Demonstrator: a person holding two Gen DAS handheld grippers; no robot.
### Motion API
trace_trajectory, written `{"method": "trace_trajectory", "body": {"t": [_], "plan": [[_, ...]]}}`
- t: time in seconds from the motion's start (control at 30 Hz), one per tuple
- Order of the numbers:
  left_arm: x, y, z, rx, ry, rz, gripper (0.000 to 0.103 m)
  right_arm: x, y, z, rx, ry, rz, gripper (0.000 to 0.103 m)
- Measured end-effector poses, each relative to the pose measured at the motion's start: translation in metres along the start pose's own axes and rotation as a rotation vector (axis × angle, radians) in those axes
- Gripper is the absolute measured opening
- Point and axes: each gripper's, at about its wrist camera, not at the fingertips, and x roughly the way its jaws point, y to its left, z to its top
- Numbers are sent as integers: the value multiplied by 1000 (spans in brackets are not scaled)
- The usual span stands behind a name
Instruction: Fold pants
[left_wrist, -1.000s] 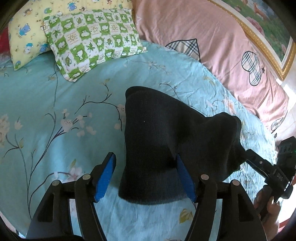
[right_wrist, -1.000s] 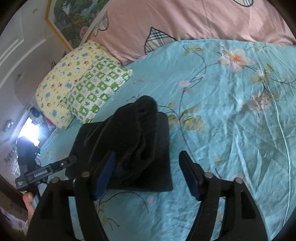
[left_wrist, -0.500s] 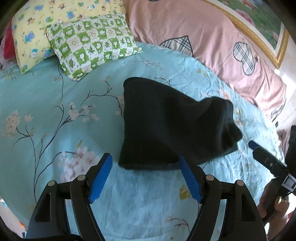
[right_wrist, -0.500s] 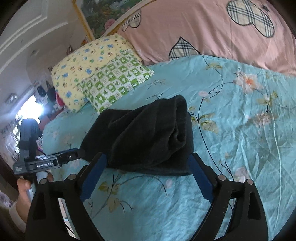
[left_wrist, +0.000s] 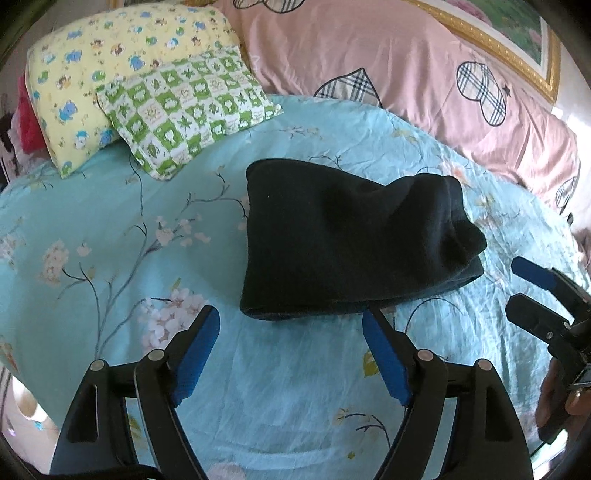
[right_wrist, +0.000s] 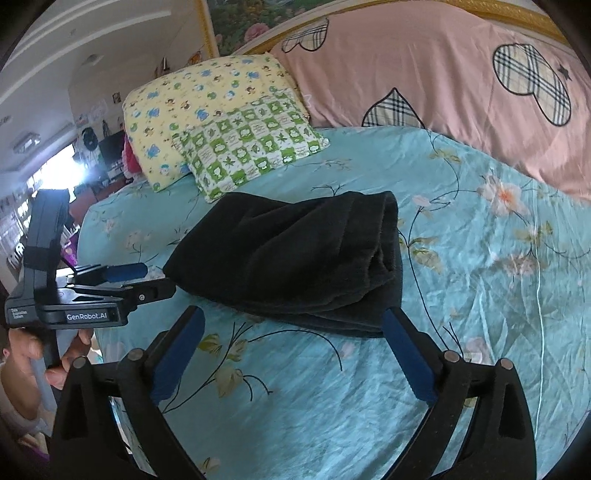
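Note:
The black pants (left_wrist: 343, 240) lie folded in a thick bundle on the turquoise floral bed sheet (left_wrist: 110, 229), also in the right wrist view (right_wrist: 295, 258). My left gripper (left_wrist: 290, 332) is open and empty, just short of the bundle's near edge. It also shows in the right wrist view (right_wrist: 144, 280), open, at the bundle's left edge. My right gripper (right_wrist: 291, 332) is open and empty, just short of the bundle. It also shows at the right of the left wrist view (left_wrist: 524, 291), apart from the pants.
A green checked pillow (left_wrist: 184, 110) and a yellow cartoon pillow (left_wrist: 110, 66) lie at the head of the bed. A pink heart-patterned quilt (left_wrist: 406, 74) runs along the back. A gold-framed picture (left_wrist: 517, 33) hangs behind. The bed edge is at the near left.
Both grippers have let go of the pants and pulled back from them. The bundle, held up at its right end a second ago, now lies flat on the sheet.

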Motion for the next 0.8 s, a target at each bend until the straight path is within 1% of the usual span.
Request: {"method": "trace_trajectory", "body": {"t": [0.1, 0.37, 0.67, 0.8], "plan": [[-5, -3, -2, 16, -28, 45, 82, 2, 2, -1, -2, 9, -1, 98], [-1, -7, -2, 34, -1, 36, 83, 7, 6, -4, -8, 23, -8, 98], [-2, -4, -3, 25, -27, 66, 83, 9, 8, -5, -6, 16, -9, 98], [-3, -4, -3, 35, -43, 84, 84, 11, 6, -5, -4, 22, -10, 98]]}}
